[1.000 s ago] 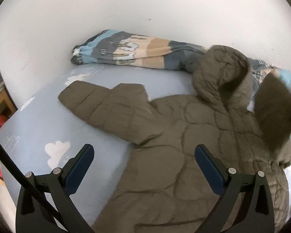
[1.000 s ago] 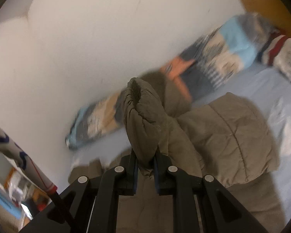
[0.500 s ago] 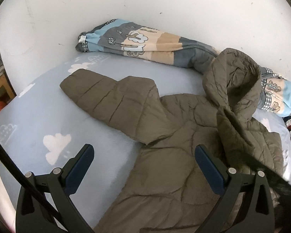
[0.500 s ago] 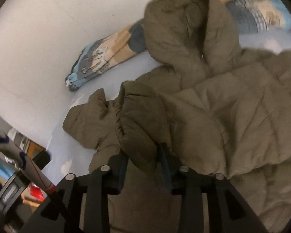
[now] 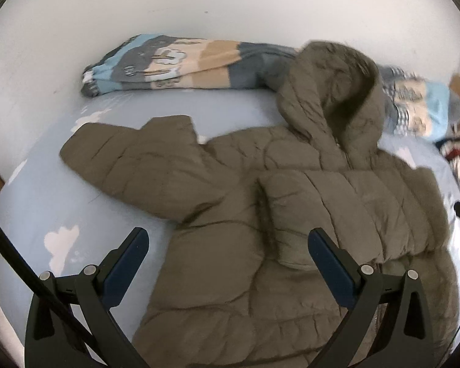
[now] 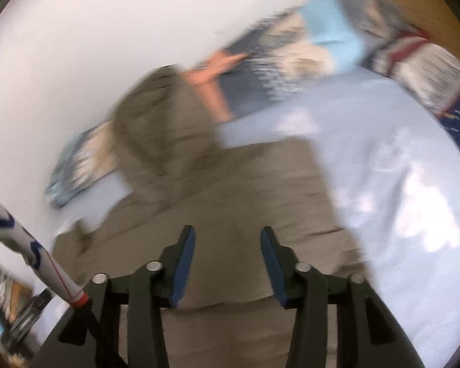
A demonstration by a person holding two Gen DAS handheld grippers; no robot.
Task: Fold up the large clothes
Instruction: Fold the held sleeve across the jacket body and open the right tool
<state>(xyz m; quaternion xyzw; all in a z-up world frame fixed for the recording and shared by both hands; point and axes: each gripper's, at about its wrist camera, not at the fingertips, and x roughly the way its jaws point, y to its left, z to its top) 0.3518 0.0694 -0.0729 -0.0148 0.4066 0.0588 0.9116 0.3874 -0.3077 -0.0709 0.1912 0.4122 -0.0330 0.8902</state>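
Jacket (image 5: pixel 230 245) lay spread on the bed (image 5: pixel 46 208), one sleeve folded across its chest.
Left gripper (image 5: pixel 228 256) hung wide open; right gripper (image 6: pixel 227 263) was closing, empty.

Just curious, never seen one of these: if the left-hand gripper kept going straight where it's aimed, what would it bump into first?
Probably the olive puffer jacket spread on the bed: the left gripper, fingers wide apart, tilts down at its body. Depth is hard to judge.
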